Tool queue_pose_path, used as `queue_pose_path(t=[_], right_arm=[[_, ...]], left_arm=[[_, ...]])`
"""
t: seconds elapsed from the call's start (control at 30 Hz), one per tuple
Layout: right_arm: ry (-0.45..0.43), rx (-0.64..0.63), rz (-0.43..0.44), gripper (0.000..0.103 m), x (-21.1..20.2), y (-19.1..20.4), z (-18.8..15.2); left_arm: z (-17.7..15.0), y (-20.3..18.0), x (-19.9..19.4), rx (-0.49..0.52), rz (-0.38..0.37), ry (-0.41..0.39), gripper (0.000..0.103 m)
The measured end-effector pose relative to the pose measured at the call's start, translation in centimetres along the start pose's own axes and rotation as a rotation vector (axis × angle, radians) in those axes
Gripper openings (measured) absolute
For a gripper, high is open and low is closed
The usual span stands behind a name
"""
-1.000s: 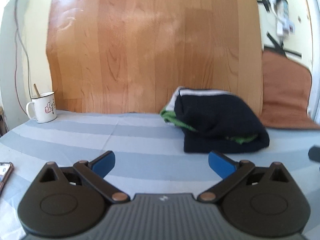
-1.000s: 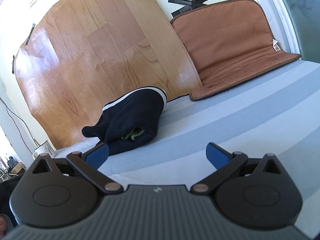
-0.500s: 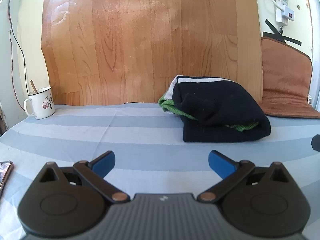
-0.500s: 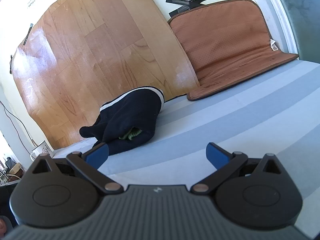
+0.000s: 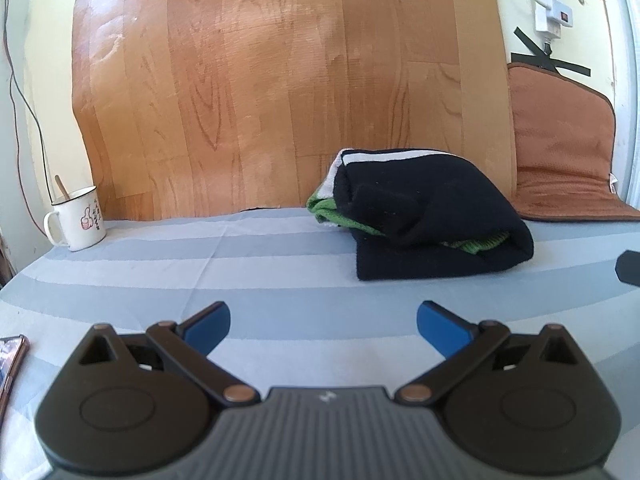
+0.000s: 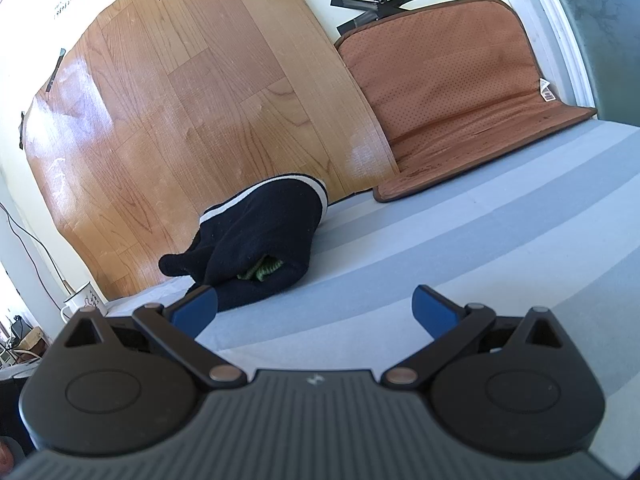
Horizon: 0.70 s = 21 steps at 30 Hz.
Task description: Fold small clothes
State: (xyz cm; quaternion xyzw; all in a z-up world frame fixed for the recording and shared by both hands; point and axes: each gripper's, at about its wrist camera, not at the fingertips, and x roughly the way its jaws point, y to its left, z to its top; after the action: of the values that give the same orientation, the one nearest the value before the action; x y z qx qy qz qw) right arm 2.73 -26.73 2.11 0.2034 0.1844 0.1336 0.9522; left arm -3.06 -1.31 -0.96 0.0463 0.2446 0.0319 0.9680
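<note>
Striped counter (image 5: 280, 272) fills lower frame. Wood-grain sheet (image 5: 280, 80) behind. Folded dark garment (image 5: 428, 224) lies centre-right, at the sheet's foot. Left gripper (image 5: 323, 322) and right gripper (image 6: 315, 306): jaws released, empty. Mug (image 5: 78, 224) far left.

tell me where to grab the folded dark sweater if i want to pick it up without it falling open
Probably the rounded fold edge of the dark sweater, at its right end in the left wrist view. The layers wrap round the green lining there, so one pinch should catch them all. Come in low along the striped cloth from that side with the open right tool; the left end shows loose white and green edges.
</note>
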Motion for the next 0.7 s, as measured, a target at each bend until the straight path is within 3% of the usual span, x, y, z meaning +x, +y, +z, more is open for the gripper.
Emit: queue_pose_path(t=[0.7], right_arm=[[0.0,0.0,0.0,0.103,-0.01,0.03,-0.02]], left_arm=[[-0.01,-0.39,-0.06,0.029,-0.013,0.004,0.103]])
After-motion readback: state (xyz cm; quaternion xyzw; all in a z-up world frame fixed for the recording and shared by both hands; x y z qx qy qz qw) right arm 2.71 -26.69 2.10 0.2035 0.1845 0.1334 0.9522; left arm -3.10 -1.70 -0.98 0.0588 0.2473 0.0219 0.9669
